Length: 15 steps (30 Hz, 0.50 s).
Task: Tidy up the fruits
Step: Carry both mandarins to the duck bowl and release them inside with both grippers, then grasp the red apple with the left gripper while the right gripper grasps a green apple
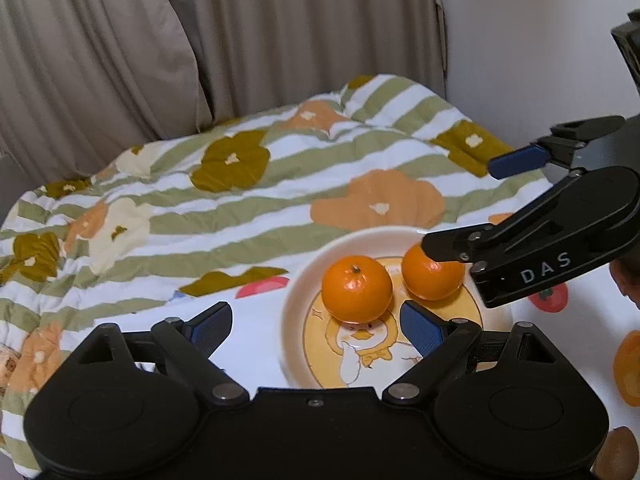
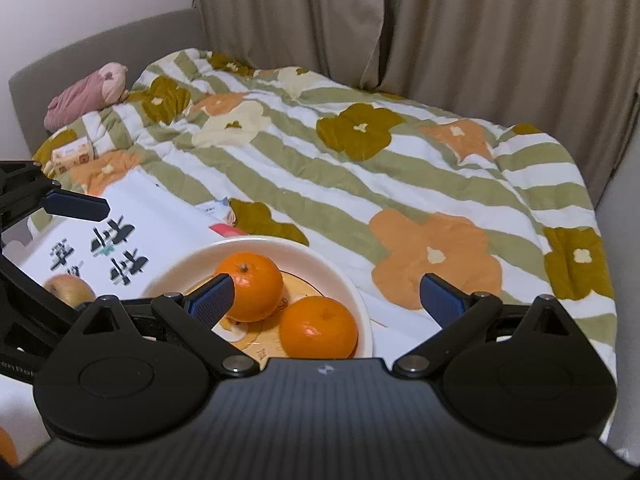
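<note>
Two oranges [image 1: 356, 294] [image 1: 430, 278] lie side by side in a cream plate [image 1: 304, 280] with a cartoon duck print. My left gripper [image 1: 316, 326] stands open just in front of the plate, nothing between its blue pads. My right gripper [image 1: 476, 204] reaches in from the right, open, its lower finger above the right-hand orange. In the right wrist view the same oranges [image 2: 250, 286] [image 2: 318, 328] sit in the plate [image 2: 352, 288] below my open right gripper [image 2: 326, 300], free of its pads. A blue fingertip [image 2: 76, 206] of the left gripper shows at the left edge.
The plate stands on a white printed cloth [image 2: 160, 236] beside a bed with a striped flower quilt [image 2: 360, 184]. An apple [image 2: 68, 290] lies left of the plate. An orange fruit [image 1: 628, 368] and a brown one [image 1: 618, 456] lie at the right. Beige curtains [image 1: 260, 40] hang behind.
</note>
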### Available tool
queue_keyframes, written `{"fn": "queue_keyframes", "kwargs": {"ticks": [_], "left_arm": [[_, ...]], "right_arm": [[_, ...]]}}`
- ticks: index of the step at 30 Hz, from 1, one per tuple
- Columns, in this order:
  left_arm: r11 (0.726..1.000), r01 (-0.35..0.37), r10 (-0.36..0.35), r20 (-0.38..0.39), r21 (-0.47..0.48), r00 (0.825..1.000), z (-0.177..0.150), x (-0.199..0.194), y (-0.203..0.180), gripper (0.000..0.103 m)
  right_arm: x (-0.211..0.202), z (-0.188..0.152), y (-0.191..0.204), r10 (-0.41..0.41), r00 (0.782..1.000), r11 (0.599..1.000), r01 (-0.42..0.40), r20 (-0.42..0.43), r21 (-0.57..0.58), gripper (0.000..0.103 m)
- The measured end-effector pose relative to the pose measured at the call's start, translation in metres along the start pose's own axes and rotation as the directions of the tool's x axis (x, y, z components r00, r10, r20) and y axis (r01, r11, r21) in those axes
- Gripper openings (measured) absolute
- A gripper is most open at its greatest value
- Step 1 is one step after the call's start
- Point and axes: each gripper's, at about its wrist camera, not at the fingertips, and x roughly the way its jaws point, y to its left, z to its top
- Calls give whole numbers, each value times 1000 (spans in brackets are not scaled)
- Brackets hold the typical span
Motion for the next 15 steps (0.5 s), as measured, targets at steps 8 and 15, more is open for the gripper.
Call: {"fn": "queue_keyframes", "kwargs": {"ticks": [8,15], "left_arm": [[999,-11,14,74,-42,997,-9,-55,20,94],[997,20,-10,127,-77,992,-30,-101,33,94]], "right_arm": [[-61,2,22,-72,997,991,72,-12,110,103],[-110,-7,54,-136,991,977,131,16,168,103]]}}
